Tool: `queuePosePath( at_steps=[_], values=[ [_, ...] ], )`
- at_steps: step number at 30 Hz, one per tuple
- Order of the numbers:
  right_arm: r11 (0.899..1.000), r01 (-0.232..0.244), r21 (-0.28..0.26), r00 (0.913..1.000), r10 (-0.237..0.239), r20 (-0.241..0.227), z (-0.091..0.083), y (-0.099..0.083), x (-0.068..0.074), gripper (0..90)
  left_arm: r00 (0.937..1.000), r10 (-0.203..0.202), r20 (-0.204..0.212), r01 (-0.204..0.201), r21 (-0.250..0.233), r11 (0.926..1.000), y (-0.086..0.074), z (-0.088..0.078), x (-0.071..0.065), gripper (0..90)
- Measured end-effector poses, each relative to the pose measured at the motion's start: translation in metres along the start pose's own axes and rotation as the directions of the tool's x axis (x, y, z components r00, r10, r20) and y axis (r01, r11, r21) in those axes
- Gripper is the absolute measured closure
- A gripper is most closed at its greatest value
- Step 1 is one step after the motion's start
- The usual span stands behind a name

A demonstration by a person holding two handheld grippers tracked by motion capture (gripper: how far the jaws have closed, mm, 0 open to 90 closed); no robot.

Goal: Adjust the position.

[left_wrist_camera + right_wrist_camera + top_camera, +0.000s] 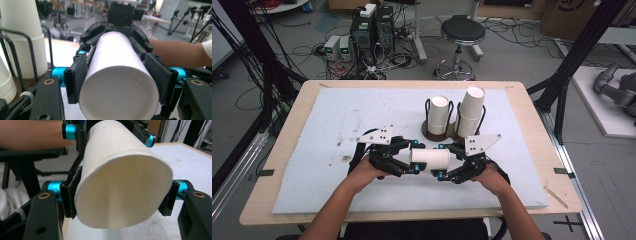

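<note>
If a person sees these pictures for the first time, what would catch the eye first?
First, the white paper cup lying on its side above the middle of the table, gripped at both ends by the left gripper and the right gripper. Next, behind it, two stacks of white paper cups standing in a black wire holder on the pale grey mat.

cup rim cropped below, cup stack cropped at top

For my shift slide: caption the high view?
Both tongs hold one white paper cup sideways before two cup stacks.
</note>
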State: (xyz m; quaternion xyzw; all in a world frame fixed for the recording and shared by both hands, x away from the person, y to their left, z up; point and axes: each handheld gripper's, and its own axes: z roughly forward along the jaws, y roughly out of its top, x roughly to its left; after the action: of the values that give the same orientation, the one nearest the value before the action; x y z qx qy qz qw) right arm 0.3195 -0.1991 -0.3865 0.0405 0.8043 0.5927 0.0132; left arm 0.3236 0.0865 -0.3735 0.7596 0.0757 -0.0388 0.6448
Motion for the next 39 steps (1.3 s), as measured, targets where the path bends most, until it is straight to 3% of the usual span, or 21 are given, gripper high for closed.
queuePosePath(
  at_steps=[2, 5, 10, 15, 19, 24, 29, 33, 36, 39],
  values=[
    [1.0, 0.001, 0.018, 0.9999, -0.001, 0.01, 0.0, -0.001, -0.001, 35.2, 0.9989, 0.026, -0.038, -0.025, 0.048, 0.9985, 0.001, 0.0, -0.001, 32.8],
    [0.999, -0.001, 0.046, 0.9998, 0.0, 0.022, -0.001, -0.001, -0.002, 37.1, 0.9965, 0.048, -0.069, -0.042, 0.078, 0.996, 0.004, -0.003, -0.003, 29.7],
    [0.997, -0.007, 0.075, 0.9997, 0.005, 0.025, -0.001, -0.002, -0.003, 38.1, 0.9949, 0.071, -0.071, -0.061, 0.132, 0.9894, 0.007, -0.005, -0.003, 29.3],
    [0.994, 0.011, 0.11, 0.9998, -0.013, 0.015, 0.005, 0.0, 0.0, 38.0, 0.9947, 0.091, -0.048, -0.081, 0.172, 0.9817, 0.005, -0.003, -0.002, 32.7],
    [0.994, 0.002, 0.109, 1.0, -0.002, 0.0, 0.005, 0.0, 0.0, 37.9, 0.9955, 0.093, -0.016, -0.089, 0.184, 0.9788, 0.004, 0.0, -0.002, 40.6],
    [0.996, -0.007, 0.089, 0.9997, 0.009, -0.023, 0.002, 0.001, -0.001, 39.7, 0.9959, 0.091, -0.003, -0.088, 0.199, 0.9759, 0.002, 0.003, -0.002, 42.2],
    [0.998, -0.015, 0.068, 0.9993, 0.017, -0.035, -0.001, 0.001, -0.003, 41.4, 0.9972, 0.075, -0.002, -0.073, 0.169, 0.9828, -0.002, 0.003, -0.002, 44.1],
    [0.997, -0.017, 0.069, 0.999, 0.02, -0.039, -0.001, 0.001, -0.003, 42.0, 0.9973, 0.073, -0.006, -0.071, 0.166, 0.9836, -0.003, 0.004, -0.002, 44.1],
    [0.998, -0.02, 0.062, 0.999, 0.022, -0.038, -0.002, 0.001, -0.003, 42.0, 0.9979, 0.062, -0.015, -0.059, 0.161, 0.9852, -0.002, 0.003, -0.002, 42.3],
    [0.998, -0.027, 0.061, 0.999, 0.03, -0.034, -0.002, 0.001, -0.004, 42.0, 0.998, 0.046, -0.043, -0.038, 0.18, 0.983, -0.002, 0.006, -0.003, 28.6]
  ],
)
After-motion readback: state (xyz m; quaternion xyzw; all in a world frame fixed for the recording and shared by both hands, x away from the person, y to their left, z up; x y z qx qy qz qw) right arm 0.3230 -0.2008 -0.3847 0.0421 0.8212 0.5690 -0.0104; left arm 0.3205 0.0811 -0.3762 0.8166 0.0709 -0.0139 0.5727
